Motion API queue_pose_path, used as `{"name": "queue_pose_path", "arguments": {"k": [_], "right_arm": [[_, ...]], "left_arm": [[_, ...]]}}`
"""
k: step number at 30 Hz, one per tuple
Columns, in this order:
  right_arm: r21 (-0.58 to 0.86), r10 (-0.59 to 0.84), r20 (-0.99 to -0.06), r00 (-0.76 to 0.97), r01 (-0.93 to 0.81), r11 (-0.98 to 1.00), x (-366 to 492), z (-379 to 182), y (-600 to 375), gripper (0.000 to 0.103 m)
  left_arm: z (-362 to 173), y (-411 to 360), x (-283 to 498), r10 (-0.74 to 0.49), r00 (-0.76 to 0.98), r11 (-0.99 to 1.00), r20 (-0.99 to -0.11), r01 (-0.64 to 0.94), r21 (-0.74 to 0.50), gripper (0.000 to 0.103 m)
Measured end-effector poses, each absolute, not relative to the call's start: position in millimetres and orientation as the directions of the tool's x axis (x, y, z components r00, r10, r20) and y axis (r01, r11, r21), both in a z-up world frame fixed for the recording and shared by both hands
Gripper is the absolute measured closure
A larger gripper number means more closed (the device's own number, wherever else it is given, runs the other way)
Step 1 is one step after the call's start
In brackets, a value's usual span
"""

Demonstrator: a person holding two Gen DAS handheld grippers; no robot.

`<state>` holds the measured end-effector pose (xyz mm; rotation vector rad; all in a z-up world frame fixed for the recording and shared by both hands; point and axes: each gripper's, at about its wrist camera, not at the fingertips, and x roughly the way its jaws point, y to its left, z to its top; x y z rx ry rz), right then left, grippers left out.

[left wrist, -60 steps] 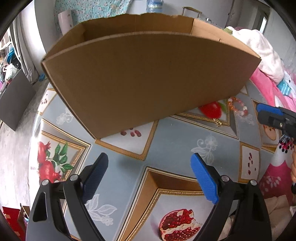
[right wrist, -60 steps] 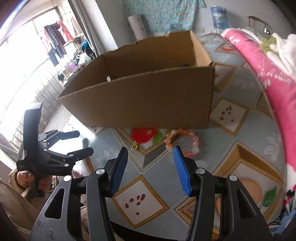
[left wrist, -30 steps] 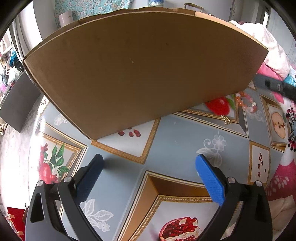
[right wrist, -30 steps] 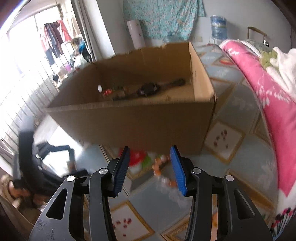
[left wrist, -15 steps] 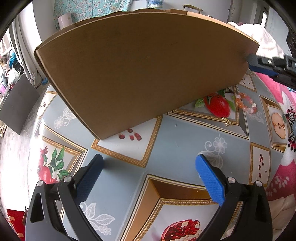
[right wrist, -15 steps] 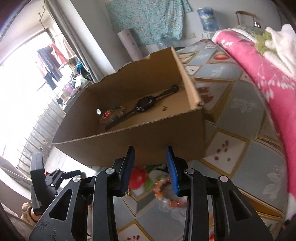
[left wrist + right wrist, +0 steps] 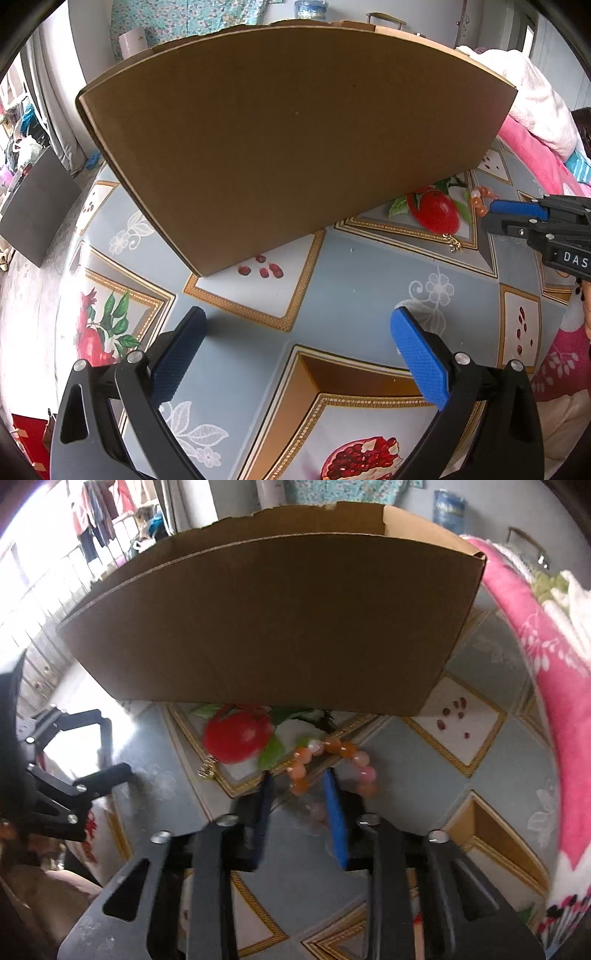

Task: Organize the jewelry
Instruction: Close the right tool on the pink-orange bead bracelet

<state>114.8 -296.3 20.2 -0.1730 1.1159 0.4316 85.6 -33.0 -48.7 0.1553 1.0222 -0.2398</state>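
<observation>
- Left claw (image 7: 295, 321), in its own view, is released: the two blue pads stand wide apart over the patterned surface (image 7: 351, 280) and nothing is between them.
- At 12 o'clock in this view the cardboard box (image 7: 295, 140) shows only its outer wall, and the inside is hidden.
- At 3 o'clock the bead bracelet (image 7: 480, 201) lies on the surface just beside the box corner. The right claw (image 7: 489, 216) reaches it from the edge, and a small gold chain (image 7: 452, 243) lies near, toward 4 o'clock.
- In the right wrist view, the right claw (image 7: 297, 781) has just been closing its jaws. One side of the bracelet (image 7: 303, 755) is between the pads. The picture is blurred, but a gap shows on each side of the beads, so I judge it not yet clenched.
- The box (image 7: 277, 627) is at 12 o'clock, the chain (image 7: 207, 770) at 9 o'clock of the pads, and the left claw (image 7: 110, 746) further out at 9 o'clock.
- Bracelet and chain are both outside the box, so the sorting seems unfinished: grasp, lift and drop are left for each.
</observation>
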Motion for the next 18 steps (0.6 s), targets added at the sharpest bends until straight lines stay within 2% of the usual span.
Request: {"name": "queue_pose_path", "arguments": {"k": [13, 18], "right_arm": [[0.098, 0.257, -0.896, 0.361, -0.403, 0.91, 100, 18, -296, 0.095], [0.117, 0.272, -0.893, 0.359, -0.397, 0.91, 105, 17, -293, 0.096]], "left_arm": [[-49, -30, 78, -0.127, 0.508, 0.963, -0.852, 0.268, 0.016, 0.006], [-33, -34, 68, -0.221, 0.562, 0.943, -0.797, 0.33, -0.028, 0.006]]}}
